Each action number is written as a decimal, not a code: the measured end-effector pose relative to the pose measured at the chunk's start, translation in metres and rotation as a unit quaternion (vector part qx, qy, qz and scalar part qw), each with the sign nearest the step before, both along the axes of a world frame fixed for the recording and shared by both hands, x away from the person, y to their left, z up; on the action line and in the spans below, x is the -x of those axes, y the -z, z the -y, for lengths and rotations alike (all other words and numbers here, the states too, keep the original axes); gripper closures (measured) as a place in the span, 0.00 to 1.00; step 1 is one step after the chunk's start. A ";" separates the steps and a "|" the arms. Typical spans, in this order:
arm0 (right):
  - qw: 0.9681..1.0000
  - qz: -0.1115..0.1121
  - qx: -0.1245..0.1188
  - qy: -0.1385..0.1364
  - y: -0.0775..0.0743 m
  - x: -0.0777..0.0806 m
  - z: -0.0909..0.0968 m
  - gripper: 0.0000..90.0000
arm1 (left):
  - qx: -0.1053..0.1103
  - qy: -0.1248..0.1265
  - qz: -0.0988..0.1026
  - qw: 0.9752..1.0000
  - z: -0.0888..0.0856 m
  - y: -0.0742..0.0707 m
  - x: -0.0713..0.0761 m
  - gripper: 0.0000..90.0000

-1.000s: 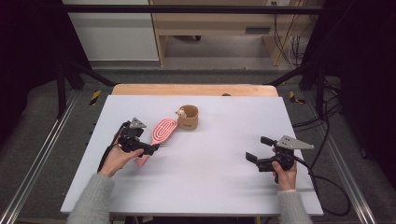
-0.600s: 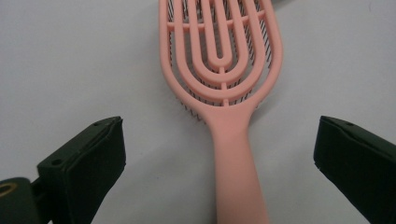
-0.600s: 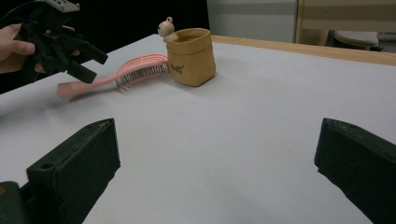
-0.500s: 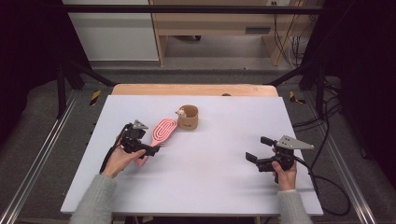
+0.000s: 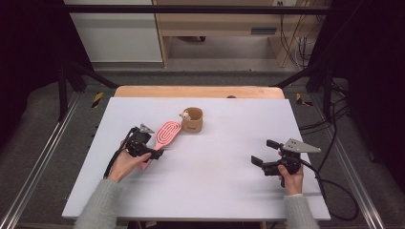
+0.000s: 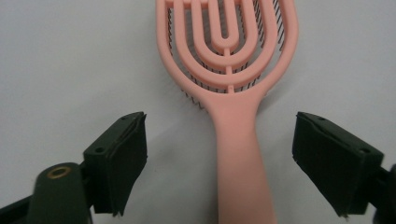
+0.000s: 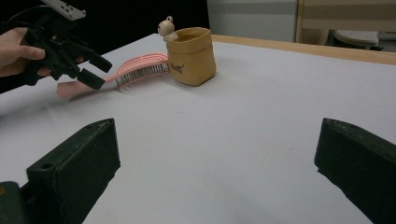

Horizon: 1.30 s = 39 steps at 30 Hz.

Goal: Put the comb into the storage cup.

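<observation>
Two black jaws of the left gripper point(image 6: 219, 163) straddle the handle of the pink hairbrush point(image 6: 231, 93); they have just been closing but stand clear of it. The hairbrush lies flat on the white table point(image 5: 215, 186), its head just beside a tan pouch point(image 5: 193, 120). The right gripper point(image 5: 261, 153) rests well apart, jaws wide and empty.

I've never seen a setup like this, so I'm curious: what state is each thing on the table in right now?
Pink hairbrush: lying flat on the table, bristles down, handle between the left claw's jaws, not yet gripped.
Tan pouch: upright, top open, a small figure at its rim.
Left claw: open, jaws have just been closing around the handle.
Right claw: open, holding nothing, above bare table.
</observation>
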State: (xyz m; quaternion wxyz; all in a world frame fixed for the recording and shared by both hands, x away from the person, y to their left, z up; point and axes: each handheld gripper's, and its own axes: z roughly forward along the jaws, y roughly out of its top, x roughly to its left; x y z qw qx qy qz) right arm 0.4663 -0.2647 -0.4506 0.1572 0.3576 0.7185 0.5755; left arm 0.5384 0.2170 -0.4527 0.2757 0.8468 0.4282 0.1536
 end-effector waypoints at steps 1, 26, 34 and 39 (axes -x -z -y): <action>1.000 0.000 0.000 0.000 0.000 0.000 0.000 0.00 | -0.002 -0.001 0.000 1.000 0.000 0.000 0.000 0.23; 1.000 0.000 0.000 -0.001 0.000 0.000 0.000 0.00 | -0.014 -0.013 -0.016 1.000 0.010 0.000 0.000 0.65; 1.000 0.000 0.000 -0.001 0.000 0.000 0.000 0.00 | -0.023 -0.016 -0.014 1.000 0.014 0.002 0.000 0.70; 1.000 -0.001 -0.001 -0.001 0.000 0.000 0.000 0.00 | -0.024 -0.020 -0.015 0.999 0.015 0.003 -0.001 0.71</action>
